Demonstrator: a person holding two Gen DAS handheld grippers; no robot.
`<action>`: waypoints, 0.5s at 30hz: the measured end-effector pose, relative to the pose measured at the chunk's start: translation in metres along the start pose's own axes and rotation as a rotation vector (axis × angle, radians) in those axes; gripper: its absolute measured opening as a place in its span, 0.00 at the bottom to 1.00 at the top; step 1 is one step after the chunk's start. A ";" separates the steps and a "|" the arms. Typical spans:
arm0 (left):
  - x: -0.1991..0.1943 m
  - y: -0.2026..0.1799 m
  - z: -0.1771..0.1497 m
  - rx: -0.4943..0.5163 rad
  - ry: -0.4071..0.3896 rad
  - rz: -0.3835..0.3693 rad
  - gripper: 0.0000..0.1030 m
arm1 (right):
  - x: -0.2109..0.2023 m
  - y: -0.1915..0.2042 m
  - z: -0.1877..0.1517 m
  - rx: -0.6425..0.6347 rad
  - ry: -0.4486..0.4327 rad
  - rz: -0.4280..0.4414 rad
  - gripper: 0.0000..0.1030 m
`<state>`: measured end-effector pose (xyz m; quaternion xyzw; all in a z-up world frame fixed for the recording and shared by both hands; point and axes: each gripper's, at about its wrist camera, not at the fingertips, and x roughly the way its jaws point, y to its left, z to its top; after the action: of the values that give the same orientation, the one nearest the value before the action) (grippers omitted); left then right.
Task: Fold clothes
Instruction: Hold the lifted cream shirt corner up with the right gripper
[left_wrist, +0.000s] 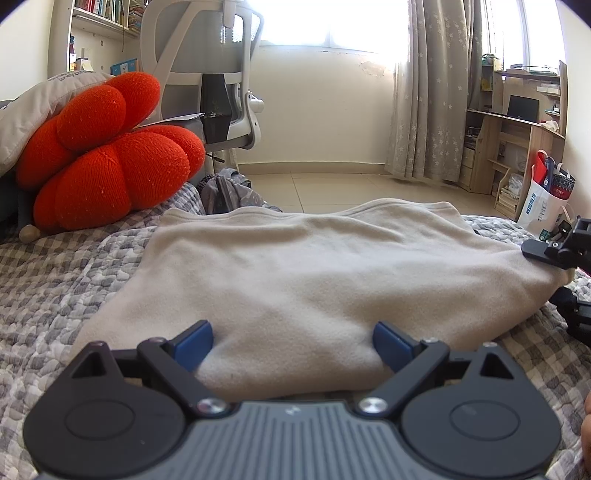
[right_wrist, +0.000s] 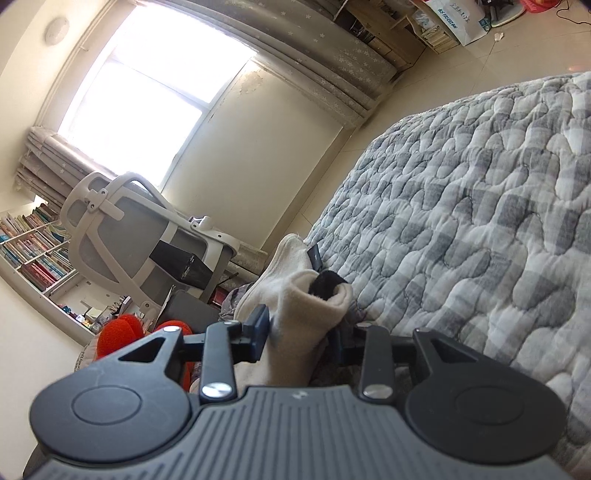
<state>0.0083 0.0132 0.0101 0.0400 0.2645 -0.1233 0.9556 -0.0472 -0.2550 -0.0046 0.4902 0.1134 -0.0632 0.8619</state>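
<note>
Right now the left hand-held gripper (left_wrist: 293, 341) has its two blue fingers (left_wrist: 194, 349) spread wide. They sit on both sides of the near edge of a cream garment (left_wrist: 295, 266). The soft cloth bulges up between them, and the fingers look like they touch it at the sides, but they do not pinch it shut.

That garment lies mostly flat on the bed (left_wrist: 55, 288), which has a grey and white checked quilt. Its far edge reaches the far side of the bed, by the floor. A big red knitted pillow (left_wrist: 107, 147) sits at the left side of the bed.

Over at the right side of the garment, the right hand-held gripper (right_wrist: 301, 338) is partly closed and pinches a bunched-up bit of the cream cloth (right_wrist: 306, 317). One blue finger (right_wrist: 260, 332) presses on the cloth; the other is mostly hidden behind it. Something dark peeks out of the top of that bunch, and I cannot tell what it is.
</note>
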 end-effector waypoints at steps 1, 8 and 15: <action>0.000 0.000 0.000 0.000 0.000 0.000 0.92 | 0.001 0.001 0.000 -0.011 0.005 0.000 0.35; 0.000 0.001 0.000 -0.004 0.001 -0.006 0.92 | -0.005 0.012 -0.005 -0.098 -0.036 0.021 0.16; 0.000 -0.001 0.004 0.002 0.008 -0.002 0.93 | 0.001 0.009 -0.009 -0.107 -0.018 -0.014 0.17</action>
<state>0.0100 0.0114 0.0138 0.0411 0.2685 -0.1242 0.9544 -0.0454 -0.2429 -0.0019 0.4422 0.1123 -0.0672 0.8873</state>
